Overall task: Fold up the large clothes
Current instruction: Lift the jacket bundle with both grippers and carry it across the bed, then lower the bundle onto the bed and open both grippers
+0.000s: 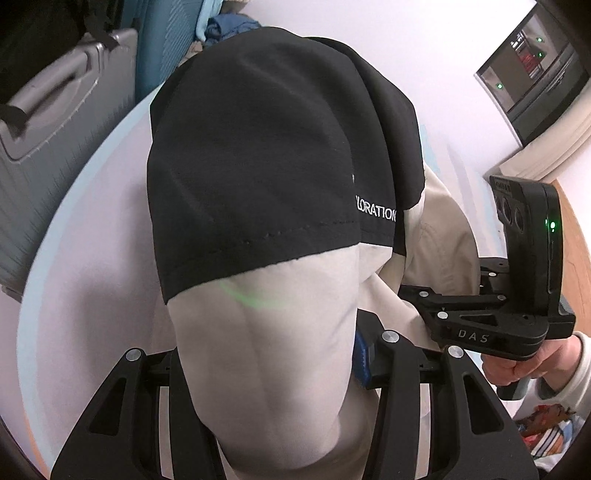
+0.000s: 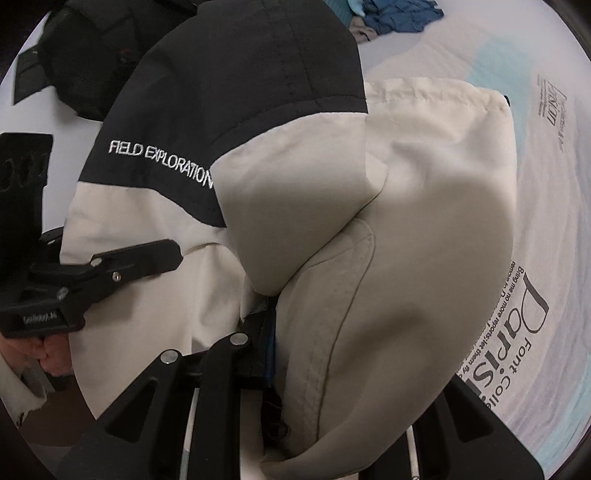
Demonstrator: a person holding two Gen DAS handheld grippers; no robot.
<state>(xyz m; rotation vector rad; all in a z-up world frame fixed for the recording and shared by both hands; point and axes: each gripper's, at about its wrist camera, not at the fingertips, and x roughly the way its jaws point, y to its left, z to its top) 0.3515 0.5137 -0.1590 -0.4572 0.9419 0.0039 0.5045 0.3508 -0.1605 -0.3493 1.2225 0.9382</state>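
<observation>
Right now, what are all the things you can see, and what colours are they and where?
jacket: one, cream and black, white lettering, bunched on the sheet, pinched by both grippers
printed sheet: one, white and pale blue, under the jacket
suitcases: two, grey and teal, far left
blue clothes: small pile, far end of the sheet
black garment: one, upper left in the right wrist view
screen: one, dark, upper right
left gripper: black, shut on jacket
right gripper: black, shut on jacket
hands: two, holding the gripper handles

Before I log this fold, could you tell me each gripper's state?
Left gripper: closed on the jacket.
Right gripper: closed on the same jacket.
</observation>
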